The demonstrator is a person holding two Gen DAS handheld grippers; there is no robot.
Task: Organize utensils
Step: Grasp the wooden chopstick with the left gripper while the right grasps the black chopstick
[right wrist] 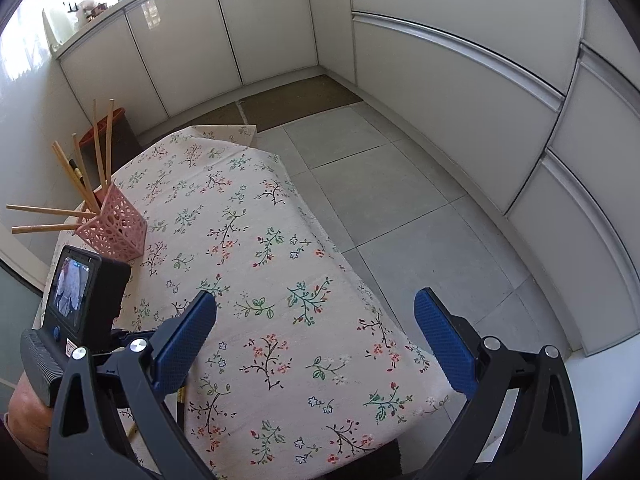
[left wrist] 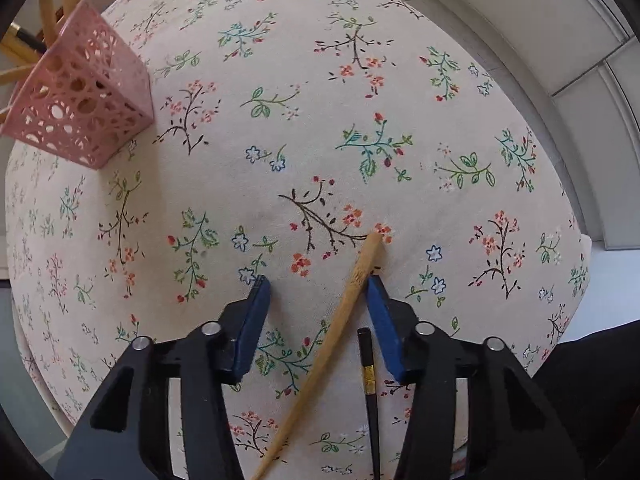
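A bamboo chopstick (left wrist: pixel 340 320) and a black chopstick with a gold band (left wrist: pixel 370 392) lie on the floral tablecloth (left wrist: pixel 320 120). My left gripper (left wrist: pixel 318 286) points straight down over them. Both sticks lie between its blue pads; the bamboo one runs along the right pad (left wrist: pixel 380 312), and the left pad stands clear of it. A pink lattice holder (left wrist: pixel 80 108) stands at the far left with several bamboo chopsticks (right wrist: pixel 96 152) in it. My right gripper (right wrist: pixel 316 300) hangs open above the cloth (right wrist: pixel 280 240) with nothing between its fingers.
In the right wrist view the left gripper's camera screen (right wrist: pixel 76 292) and a person's hand (right wrist: pixel 24 412) sit at the lower left, near the holder (right wrist: pixel 114 228). The table's edge drops to a grey tiled floor (right wrist: pixel 400 200) on the right. White cabinets (right wrist: pixel 460 100) line the walls.
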